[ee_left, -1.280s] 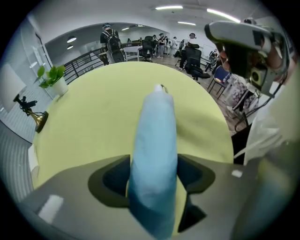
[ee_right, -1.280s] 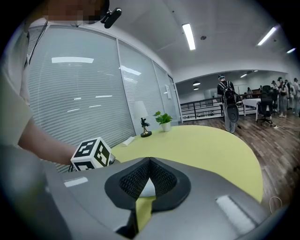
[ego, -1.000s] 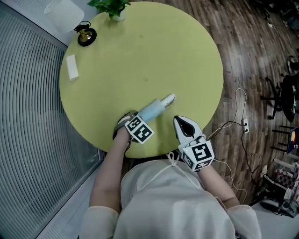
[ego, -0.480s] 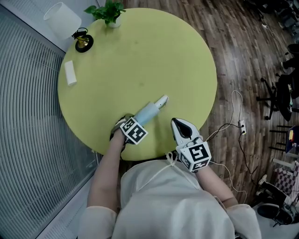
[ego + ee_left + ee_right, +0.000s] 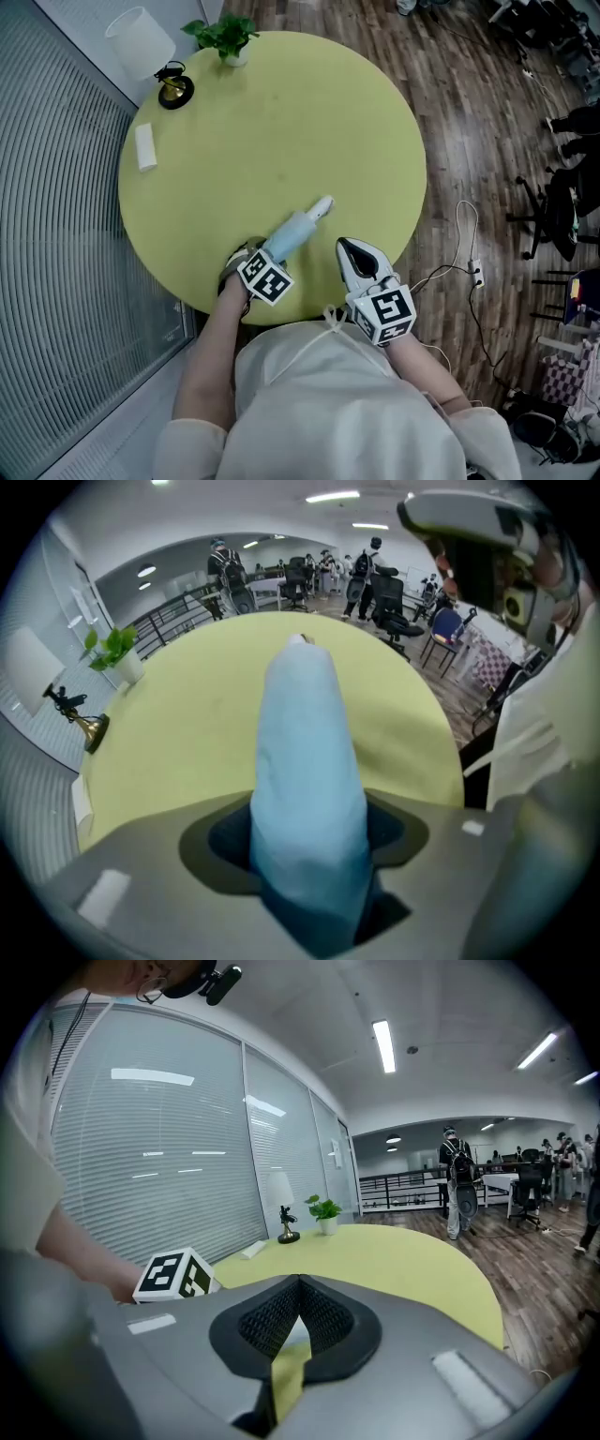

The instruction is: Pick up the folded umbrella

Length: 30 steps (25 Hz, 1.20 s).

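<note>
The folded umbrella (image 5: 295, 228) is pale blue with a white handle end and lies slantwise over the near part of the round yellow-green table (image 5: 281, 122). My left gripper (image 5: 272, 249) points steeply down over its near end. In the left gripper view the umbrella (image 5: 305, 752) fills the gap of the left gripper (image 5: 309, 855); the jaws have just been closing on it and press its sides. My right gripper (image 5: 346, 247) hovers at the table's near edge to the umbrella's right. Its jaws are shut and hold nothing (image 5: 298, 1283).
At the table's far left stand a potted plant (image 5: 228, 37), a small brass figurine (image 5: 174, 87) and a white block (image 5: 145, 147). A white cylinder (image 5: 141, 39) stands beyond the edge. Blinds line the left; cable and power strip (image 5: 473, 272) lie on the wood floor.
The left gripper and the umbrella have drifted a little left and toward me in the head view, the right gripper likewise. The head view has swung, showing more floor beyond the table.
</note>
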Available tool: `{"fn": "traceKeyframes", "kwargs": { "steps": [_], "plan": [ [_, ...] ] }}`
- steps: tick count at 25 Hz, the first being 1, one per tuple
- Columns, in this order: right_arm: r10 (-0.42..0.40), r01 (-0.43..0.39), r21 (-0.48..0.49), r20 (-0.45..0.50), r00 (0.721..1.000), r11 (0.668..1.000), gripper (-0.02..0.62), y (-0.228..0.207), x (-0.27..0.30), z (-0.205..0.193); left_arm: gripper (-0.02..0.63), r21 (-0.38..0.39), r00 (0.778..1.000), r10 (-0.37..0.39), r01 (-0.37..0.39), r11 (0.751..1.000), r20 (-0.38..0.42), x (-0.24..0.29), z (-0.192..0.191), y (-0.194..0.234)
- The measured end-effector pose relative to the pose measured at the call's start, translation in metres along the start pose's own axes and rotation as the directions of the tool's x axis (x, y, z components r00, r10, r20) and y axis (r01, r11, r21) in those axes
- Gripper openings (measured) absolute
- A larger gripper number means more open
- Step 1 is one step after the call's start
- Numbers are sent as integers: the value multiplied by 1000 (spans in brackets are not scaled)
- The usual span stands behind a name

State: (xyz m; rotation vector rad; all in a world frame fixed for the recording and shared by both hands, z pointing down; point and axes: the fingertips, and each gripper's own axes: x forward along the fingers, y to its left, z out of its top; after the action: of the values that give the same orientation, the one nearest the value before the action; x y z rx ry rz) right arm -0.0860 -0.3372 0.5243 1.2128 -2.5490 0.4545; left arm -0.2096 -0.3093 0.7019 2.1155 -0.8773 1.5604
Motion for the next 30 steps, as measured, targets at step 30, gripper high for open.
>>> {"fn": "traceKeyframes", "kwargs": {
  "steps": [30],
  "plan": [
    [198, -166, -175, 187, 962, 971, -2, 61, -2, 120, 288, -732, 353, 728, -152, 664, 588, -322, 40, 77]
  ]
}}
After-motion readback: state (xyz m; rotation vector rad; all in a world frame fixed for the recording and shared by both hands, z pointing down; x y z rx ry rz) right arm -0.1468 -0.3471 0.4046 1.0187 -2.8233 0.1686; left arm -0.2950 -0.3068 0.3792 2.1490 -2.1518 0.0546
